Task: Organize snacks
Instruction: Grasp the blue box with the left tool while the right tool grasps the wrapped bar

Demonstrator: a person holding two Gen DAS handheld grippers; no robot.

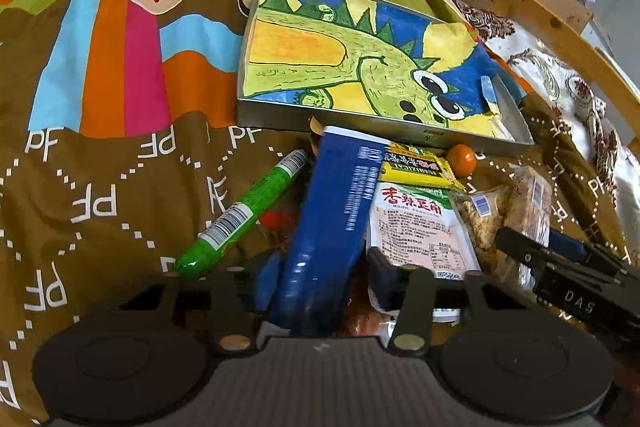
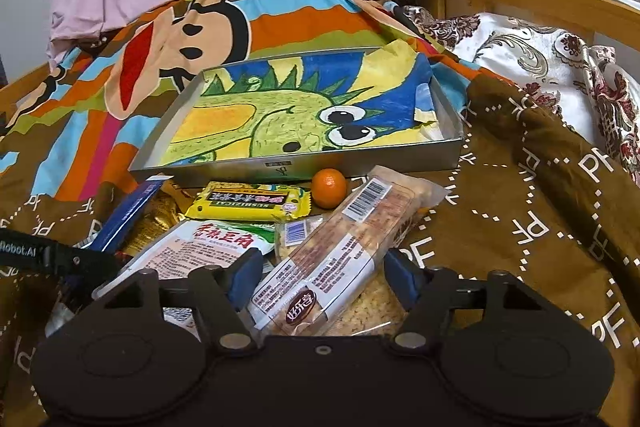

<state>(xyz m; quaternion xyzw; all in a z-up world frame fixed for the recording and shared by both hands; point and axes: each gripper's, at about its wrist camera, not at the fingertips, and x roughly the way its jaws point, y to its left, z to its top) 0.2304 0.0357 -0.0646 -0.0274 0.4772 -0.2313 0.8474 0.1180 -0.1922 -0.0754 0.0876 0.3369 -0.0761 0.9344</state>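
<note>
Right, snacks sit in a heap on the bed cover, just in front of the tray, none in it yet.

Step in hand, as I read it: each tool takes one pack to lift over the tray's front wall.
- Left tool: jaws partway in w/ the blue pack btwn them. Its far end points at the tray. One pad touches its side, the other looks a hair off, so can't tell if it's gripped yet.
- Right tool: jaws straddle the cracker pack, which lies slanting toward the tray's right corner. Pads are at the wrapper edges; can't tell if they press.

To do it well: squeeze gently, since crackers prob. crush and the film may slip. Lift clear of the front wall before going fwd. Move one tool at a time bc they're close together. The blue pack overlaps its neighbours, so expect drag.

Rest of the heap:
- white pouch, btwn the two packs
- green tube, front-left of the tray
- yellow bar, just by the tray's front wall
- small clear packet, under the cracker pack's edge
- orange, touching or nearly touching the front wall

Tray holds only a dinosaur drawing lining its floor, w/ plenty of room.
</note>
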